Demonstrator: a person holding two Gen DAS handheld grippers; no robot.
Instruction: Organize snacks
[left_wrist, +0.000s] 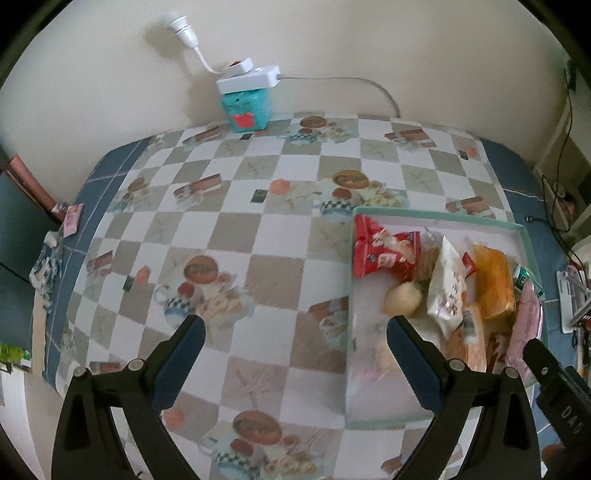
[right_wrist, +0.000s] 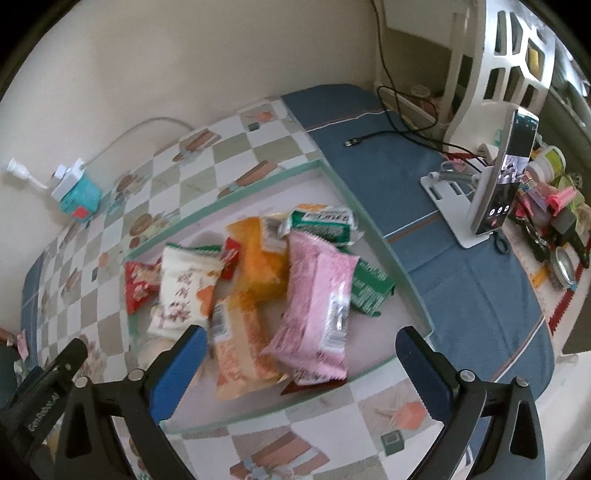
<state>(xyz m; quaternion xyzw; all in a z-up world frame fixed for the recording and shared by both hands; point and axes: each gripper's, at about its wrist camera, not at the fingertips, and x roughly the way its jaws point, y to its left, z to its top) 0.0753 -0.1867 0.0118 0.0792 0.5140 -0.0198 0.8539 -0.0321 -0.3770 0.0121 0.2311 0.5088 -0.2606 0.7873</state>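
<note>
A: What's in the shallow green-rimmed box (right_wrist: 236, 192)?
B: Snack packets: pink packet (right_wrist: 314, 310) nearest, orange one (right_wrist: 258, 258) behind, perhaps a bun at left.
A: Grippers?
B: Left gripper (left_wrist: 295, 325) and right gripper (right_wrist: 301, 338) both spread, empty.

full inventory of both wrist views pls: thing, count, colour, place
tray: 1, white with green rim, on table, holds the snacks
pink packet: 1, pink, on top of pile
orange packets: 2, orange, mid-pile
green packets: 2, green, tray's right side
white packet: 1, white, floral, left of pile
red packet: 1, red, tray's far-left corner
round bun: 1, pale, beside red packet
tablecloth: 1, checkered, blue border
power strip: 1, white, on teal box by wall
phone: 1, on white stand, right of tray
left gripper: open, empty, over tray's left edge
right gripper: open, empty, over pile
</note>
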